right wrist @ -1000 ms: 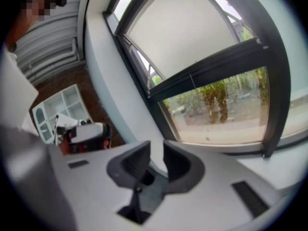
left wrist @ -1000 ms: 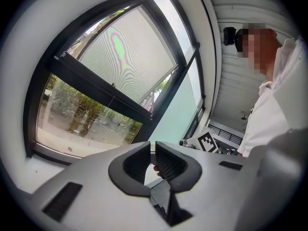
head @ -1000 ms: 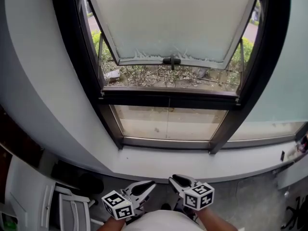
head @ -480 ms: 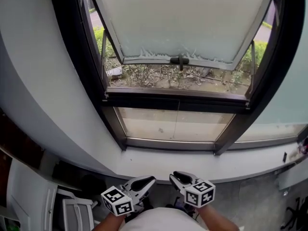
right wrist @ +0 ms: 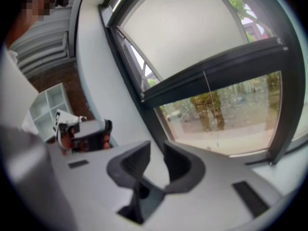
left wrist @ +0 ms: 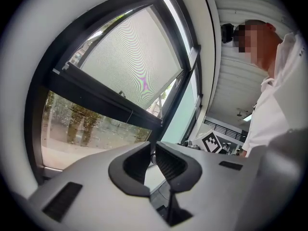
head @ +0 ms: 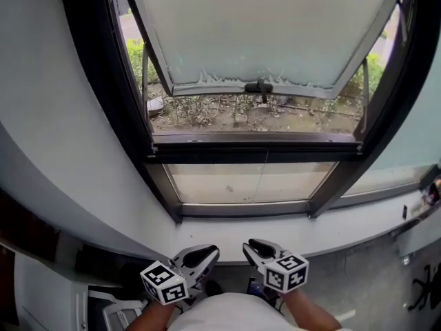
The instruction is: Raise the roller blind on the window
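Left gripper [left wrist: 153, 148] nearly shut and empty, right gripper [right wrist: 157, 152] half open and empty: line up squarely on the roller blind [left wrist: 134, 66]'s thin cord [right wrist: 212, 114] before closing.

Shrubs and bare soil [head: 227, 112] lie outdoors at 12 o'clock. White wall [head: 55, 136] at 9 o'clock. Grey floor [head: 365, 288] at 5 o'clock.

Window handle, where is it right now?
In the head view the window handle sits upper centre, at the middle of the open window's bottom edge, above the dark crossbar of the frame.
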Motion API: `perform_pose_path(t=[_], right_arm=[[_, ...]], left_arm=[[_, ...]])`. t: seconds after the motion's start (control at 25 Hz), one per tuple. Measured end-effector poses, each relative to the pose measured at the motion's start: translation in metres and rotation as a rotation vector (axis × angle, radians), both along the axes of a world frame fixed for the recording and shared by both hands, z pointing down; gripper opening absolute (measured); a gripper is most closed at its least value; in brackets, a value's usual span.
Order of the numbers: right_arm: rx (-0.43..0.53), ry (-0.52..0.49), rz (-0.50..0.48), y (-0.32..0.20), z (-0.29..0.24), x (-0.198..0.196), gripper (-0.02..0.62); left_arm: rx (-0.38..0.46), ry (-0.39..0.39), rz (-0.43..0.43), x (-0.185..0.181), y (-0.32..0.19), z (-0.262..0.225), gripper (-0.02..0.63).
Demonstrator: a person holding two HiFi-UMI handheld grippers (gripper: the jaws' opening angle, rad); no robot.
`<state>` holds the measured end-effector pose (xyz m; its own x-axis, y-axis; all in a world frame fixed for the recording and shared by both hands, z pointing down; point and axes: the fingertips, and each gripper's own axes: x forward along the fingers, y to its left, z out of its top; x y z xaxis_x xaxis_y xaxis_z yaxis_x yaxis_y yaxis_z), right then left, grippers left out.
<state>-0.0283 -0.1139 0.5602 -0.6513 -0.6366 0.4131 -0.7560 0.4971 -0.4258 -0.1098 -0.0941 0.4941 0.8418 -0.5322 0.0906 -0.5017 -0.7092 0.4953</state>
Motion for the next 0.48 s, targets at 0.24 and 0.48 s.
perform_pose_path(t=[0.24, 0.48], right_arm=[[0.001, 0.015, 0.074, -0.009, 0.004, -0.002, 0.086], [0.003, 0.053, 0.089, -0.010, 0.009, 0.005, 0.086]], left_arm=[[-0.001, 0.001, 0.039, -0.015, -0.007, 0.008, 0.037], [0.002, -0.021, 0.026, -0.015, -0.014, 0.011, 0.037]])
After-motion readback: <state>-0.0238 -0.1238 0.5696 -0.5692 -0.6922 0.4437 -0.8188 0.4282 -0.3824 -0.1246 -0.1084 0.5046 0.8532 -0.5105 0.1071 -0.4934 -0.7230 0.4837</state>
